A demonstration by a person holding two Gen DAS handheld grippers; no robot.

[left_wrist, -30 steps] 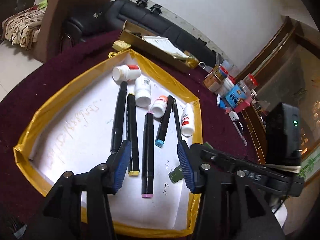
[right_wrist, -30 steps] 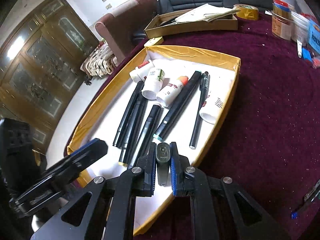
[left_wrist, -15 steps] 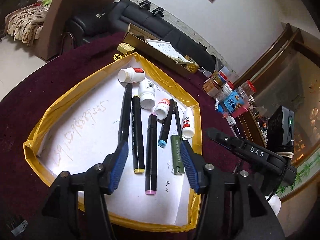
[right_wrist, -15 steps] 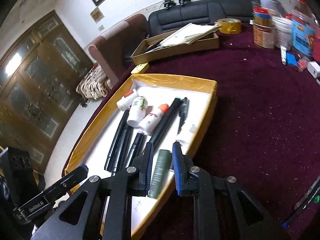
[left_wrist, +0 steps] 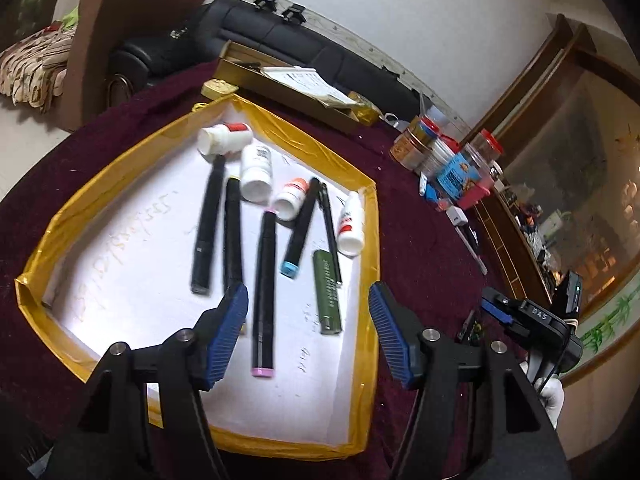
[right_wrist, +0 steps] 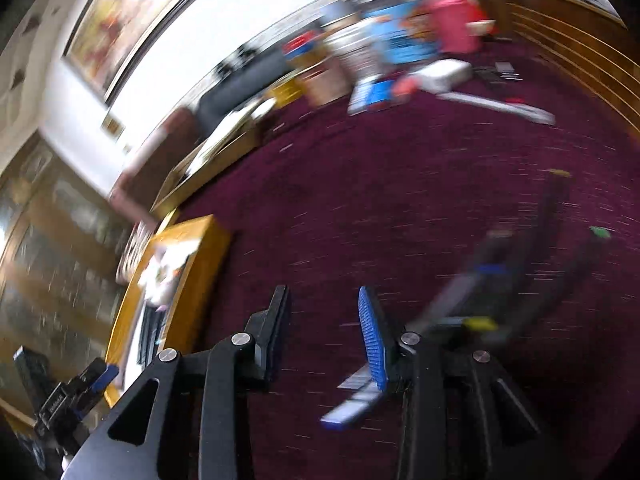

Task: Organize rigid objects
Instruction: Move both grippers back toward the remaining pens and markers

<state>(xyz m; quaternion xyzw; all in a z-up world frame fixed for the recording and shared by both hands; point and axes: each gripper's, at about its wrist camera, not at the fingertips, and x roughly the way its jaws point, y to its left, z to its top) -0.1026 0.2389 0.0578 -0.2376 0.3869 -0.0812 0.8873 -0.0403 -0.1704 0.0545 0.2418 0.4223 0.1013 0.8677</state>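
Observation:
A gold-rimmed white tray (left_wrist: 372, 240) holds several black markers (left_wrist: 264, 288), several small white bottles (left_wrist: 256, 168) and a green tube (left_wrist: 327, 293) lying near its right wall. My left gripper (left_wrist: 308, 332) is open and empty above the tray's near end. My right gripper (right_wrist: 324, 332) is open and empty over the maroon cloth, to the right of the tray (right_wrist: 200, 268). The right wrist view is blurred; several dark pens (right_wrist: 492, 280) lie to its right, and a blue-capped pen (right_wrist: 352, 400) lies by its right finger.
A flat cardboard box with papers (left_wrist: 288, 80) lies beyond the tray. Jars and small packets (left_wrist: 448, 160) crowd the table's far right. A black sofa (left_wrist: 280, 36) and an armchair (left_wrist: 120, 32) stand behind. The right gripper also shows in the left wrist view (left_wrist: 528, 316).
My right gripper let go of the green tube in the tray, opened, and swung right over the cloth. My left gripper rose and stayed open.

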